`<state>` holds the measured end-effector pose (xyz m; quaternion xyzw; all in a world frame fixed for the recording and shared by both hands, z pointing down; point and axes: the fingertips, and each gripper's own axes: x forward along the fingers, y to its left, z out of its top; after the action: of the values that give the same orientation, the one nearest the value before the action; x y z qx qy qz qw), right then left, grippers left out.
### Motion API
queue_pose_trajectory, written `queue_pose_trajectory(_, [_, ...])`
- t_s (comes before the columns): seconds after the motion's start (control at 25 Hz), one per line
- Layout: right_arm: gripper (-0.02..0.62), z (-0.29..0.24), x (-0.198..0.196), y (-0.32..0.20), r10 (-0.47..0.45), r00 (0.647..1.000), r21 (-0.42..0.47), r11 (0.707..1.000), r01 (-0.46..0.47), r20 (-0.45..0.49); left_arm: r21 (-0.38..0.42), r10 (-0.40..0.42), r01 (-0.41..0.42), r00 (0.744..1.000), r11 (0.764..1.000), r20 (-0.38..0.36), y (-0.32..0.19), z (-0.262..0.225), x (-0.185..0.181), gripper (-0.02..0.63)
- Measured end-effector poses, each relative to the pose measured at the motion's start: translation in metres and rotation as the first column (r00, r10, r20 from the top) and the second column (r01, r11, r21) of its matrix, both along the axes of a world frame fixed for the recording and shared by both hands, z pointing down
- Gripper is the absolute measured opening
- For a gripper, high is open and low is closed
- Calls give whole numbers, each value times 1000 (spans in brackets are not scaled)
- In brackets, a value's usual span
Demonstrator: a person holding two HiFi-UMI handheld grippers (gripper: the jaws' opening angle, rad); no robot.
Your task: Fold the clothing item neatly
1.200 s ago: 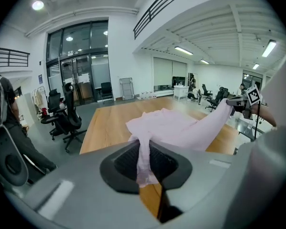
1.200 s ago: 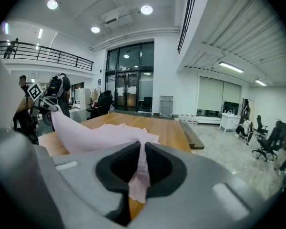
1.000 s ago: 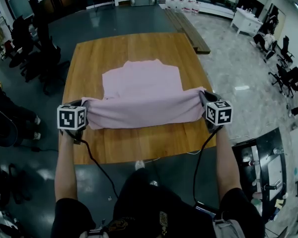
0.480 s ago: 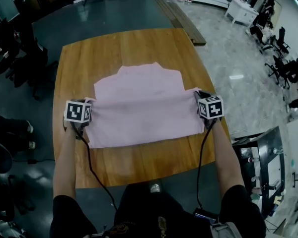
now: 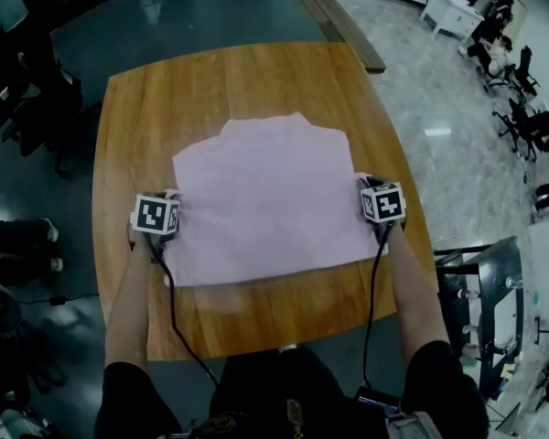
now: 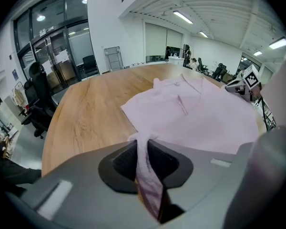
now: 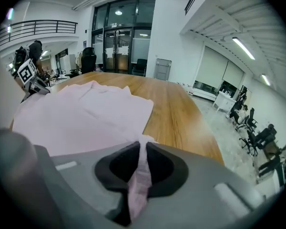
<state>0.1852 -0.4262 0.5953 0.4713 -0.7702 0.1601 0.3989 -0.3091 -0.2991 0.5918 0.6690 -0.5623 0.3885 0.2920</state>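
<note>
My forearms (image 5: 133,309) come in nearest, one to each side of the pink shirt (image 5: 265,199). A bare strip of the wooden table (image 5: 256,323) lies between me and the shirt's near edge. That edge looks doubled over like a fold line, so I judge the first fold is about laid.

In the left gripper (image 6: 142,149) a pinch of pink cloth runs up between the jaws, clenched on the shirt's left edge. Those jaws have just been opening, which I read as the start of letting go. The right gripper (image 7: 142,151) does the same on the right edge, with a thin tuck of shirt clamped in its slot.

Both grips sit at matching spots about halfway up the sides — I reckon that keeps the layer taut and square going down. The shirt lies flat, towards the near end of the table, with its collar (image 5: 297,117) pointing far.

Beyond is bare tabletop, then grey floor (image 5: 210,16), with office chairs (image 5: 27,71) far left and wooden planks (image 5: 343,30) far right. Next, I'd guess — release both, regrip, fold again.
</note>
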Motion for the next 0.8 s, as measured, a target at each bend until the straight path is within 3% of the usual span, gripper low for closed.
queue_pose_trajectory(0.08, [51,8,1,1,14,1000,0,1000,-14,-6,-2,3,-3,1000,1000,3,3,8,1,63])
queue_pose_trajectory(0.16, [105,7,4,-1,29,1000,26,999,-29,-3,23,-2,2,1000,1000,-5,4,7,2,77])
queue_pose_trajectory(0.28, [180,-8,12,-4,55,998,75,996,-58,33,86,-46,50,998,995,-46,6,-10,-4,175])
queue_pose_trajectory(0.48, [181,-45,38,14,68,995,155,985,-78,70,164,-119,122,992,979,-31,35,-47,-18,196])
queue_pose_trajectory(0.8, [181,-55,56,91,0,992,148,989,-19,127,154,-136,140,990,978,-33,114,-69,2,196])
